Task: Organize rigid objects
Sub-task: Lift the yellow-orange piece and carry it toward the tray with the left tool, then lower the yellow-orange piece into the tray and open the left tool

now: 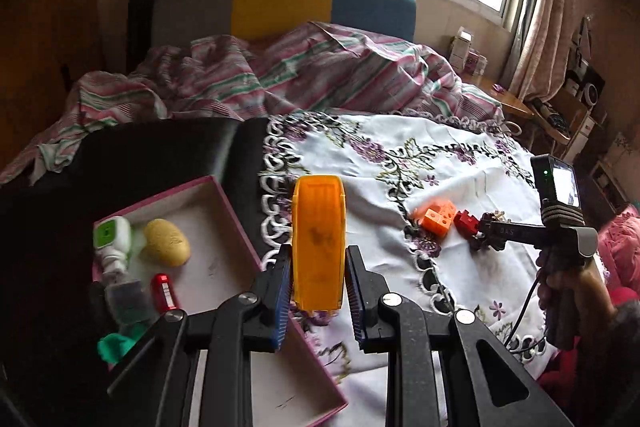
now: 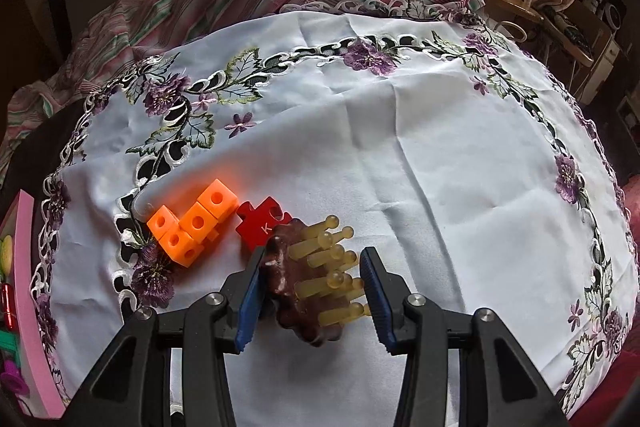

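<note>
You've ~5 items in pink box (image 1: 240, 211) already; L gripper (image 1: 318, 263) clamps orange piece (image 1: 318, 235), R gripper (image 2: 312, 283) grips brown brush (image 2: 304, 291); orange cubes (image 2: 192, 223), red piece (image 2: 260, 223) left mid-cloth (image 2: 400, 147).

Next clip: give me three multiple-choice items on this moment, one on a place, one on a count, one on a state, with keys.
1. Where is the yellow egg-shaped object?
A. in the pink box
B. on the white tablecloth
C. on the striped bedding

2. How many orange cubes are joined together?
A. two
B. four
C. six

3. What do the left tongs hold?
A. nothing
B. the red puzzle piece
C. an orange plastic piece

Key: 1 A, it lies on the box floor. 2 B, four cubes show in the right wrist view. 3 C, the pads clamp its sides.
</note>
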Demonstrator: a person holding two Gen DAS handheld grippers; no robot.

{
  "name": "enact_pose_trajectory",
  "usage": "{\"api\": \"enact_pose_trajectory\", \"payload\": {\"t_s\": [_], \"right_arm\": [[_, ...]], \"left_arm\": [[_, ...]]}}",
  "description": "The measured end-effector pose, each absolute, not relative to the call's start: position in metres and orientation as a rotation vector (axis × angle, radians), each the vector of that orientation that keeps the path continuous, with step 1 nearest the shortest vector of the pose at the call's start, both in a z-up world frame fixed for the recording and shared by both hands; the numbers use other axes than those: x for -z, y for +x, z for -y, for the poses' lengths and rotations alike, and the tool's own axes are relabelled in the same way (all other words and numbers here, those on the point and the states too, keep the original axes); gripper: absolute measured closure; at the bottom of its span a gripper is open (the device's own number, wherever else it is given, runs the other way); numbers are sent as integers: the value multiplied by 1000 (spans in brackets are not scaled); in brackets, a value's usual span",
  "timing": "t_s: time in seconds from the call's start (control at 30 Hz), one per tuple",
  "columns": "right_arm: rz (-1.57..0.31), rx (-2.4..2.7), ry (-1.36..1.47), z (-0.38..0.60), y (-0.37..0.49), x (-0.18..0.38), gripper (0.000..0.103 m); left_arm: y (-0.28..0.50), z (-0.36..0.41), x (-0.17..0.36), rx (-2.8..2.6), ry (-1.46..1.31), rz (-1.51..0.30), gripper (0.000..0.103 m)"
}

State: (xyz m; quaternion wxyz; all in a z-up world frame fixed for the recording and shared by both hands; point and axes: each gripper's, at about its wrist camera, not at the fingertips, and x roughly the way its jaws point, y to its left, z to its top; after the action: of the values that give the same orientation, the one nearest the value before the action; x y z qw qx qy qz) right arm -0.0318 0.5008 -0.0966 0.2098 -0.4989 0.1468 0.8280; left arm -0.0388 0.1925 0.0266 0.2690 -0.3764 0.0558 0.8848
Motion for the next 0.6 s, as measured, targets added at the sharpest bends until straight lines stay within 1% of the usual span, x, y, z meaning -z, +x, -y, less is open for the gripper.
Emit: {"api": "enact_pose_trajectory", "payload": {"t_s": [0.27,0.37,0.6], "right_arm": [[-376,-2314,-1374,-498,-31,97,57],[-338,-2288,-1385,-497,-32,100,59],[-380,-2292,-1369,-502,-29,100,59]], "left_arm": [[-20,-146,-31,-2467,-1004,-128,78],[-16,-129,-28,-2491,-1020,-107,78],[-11,-101,-13,-2514,-1073,-68,78]]}}
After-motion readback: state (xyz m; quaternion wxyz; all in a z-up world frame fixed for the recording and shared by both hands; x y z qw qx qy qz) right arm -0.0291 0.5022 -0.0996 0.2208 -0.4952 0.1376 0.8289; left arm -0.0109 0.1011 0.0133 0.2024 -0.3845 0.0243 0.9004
